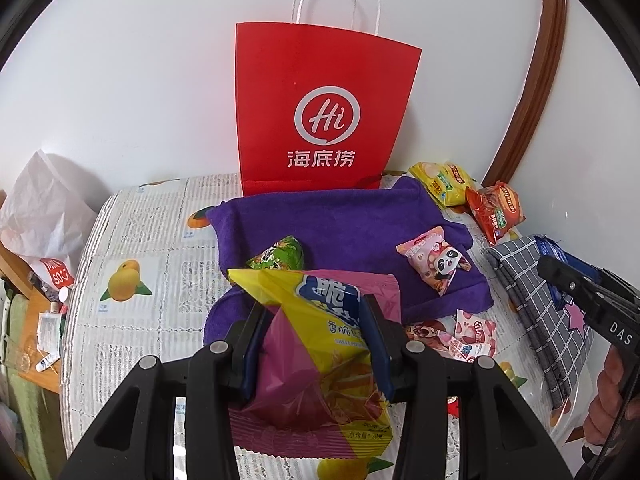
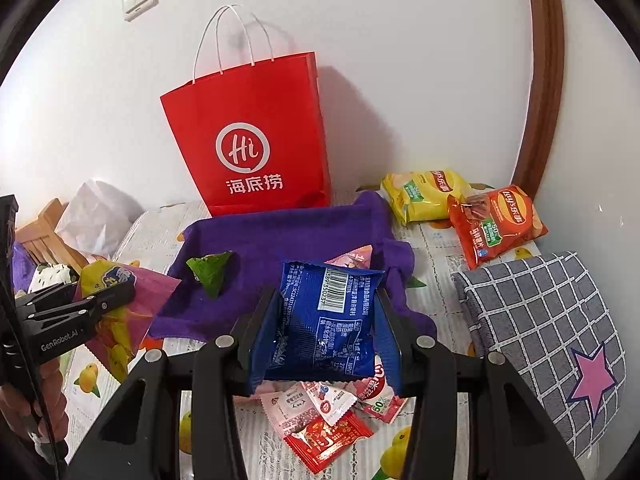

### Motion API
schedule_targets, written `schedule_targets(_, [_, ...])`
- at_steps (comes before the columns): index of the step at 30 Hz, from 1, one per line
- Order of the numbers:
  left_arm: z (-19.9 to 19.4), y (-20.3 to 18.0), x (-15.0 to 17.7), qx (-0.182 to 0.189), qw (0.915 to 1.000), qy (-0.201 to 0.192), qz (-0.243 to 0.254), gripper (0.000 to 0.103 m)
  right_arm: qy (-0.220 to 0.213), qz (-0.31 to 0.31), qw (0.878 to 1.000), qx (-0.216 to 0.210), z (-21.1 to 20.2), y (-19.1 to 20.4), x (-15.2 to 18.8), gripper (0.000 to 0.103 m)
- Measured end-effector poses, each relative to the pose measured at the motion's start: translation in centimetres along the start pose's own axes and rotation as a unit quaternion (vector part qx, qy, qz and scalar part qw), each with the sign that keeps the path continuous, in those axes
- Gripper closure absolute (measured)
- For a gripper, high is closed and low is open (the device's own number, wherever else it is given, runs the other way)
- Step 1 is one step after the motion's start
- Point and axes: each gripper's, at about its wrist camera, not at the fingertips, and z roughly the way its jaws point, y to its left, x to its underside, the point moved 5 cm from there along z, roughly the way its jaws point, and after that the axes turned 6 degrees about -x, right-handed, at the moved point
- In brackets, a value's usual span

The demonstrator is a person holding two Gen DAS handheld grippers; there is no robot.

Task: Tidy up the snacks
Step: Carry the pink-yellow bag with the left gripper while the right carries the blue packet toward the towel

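L gripper (image 1: pixel 316 344) clamps the yellow-pink chip packet (image 1: pixel 320 360); R gripper (image 2: pixel 326 332) clamps the blue snack packet (image 2: pixel 324 320). Red paper bag (image 1: pixel 320 112) stands upright straight ahead of both, mouth up, well beyond purple towel (image 1: pixel 340 220); neither clearly nearer.

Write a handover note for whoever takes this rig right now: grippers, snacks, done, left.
Left gripper: shut on the yellow-and-pink chip bag, held above the table.
Right gripper: shut on the blue packet, barcode up.
Red paper bag stands upright at the wall behind the purple towel.
On the towel: green wrapped snack, pink panda packet.
Right rear: yellow chip bag, orange chip bag.
Small sachets lie near the front edge.
Done: cannot tell what is in the bag.
Left: both held packs plus all loose snacks.
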Motion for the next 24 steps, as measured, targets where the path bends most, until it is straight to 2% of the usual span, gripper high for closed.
schedule_targets(24, [2.0, -1.3, -0.9, -0.012, 0.9998, 0.013, 0.011, 0.061, 0.011, 0.019, 1.0, -0.02, 2.4, -1.4, 0.6, 0.057])
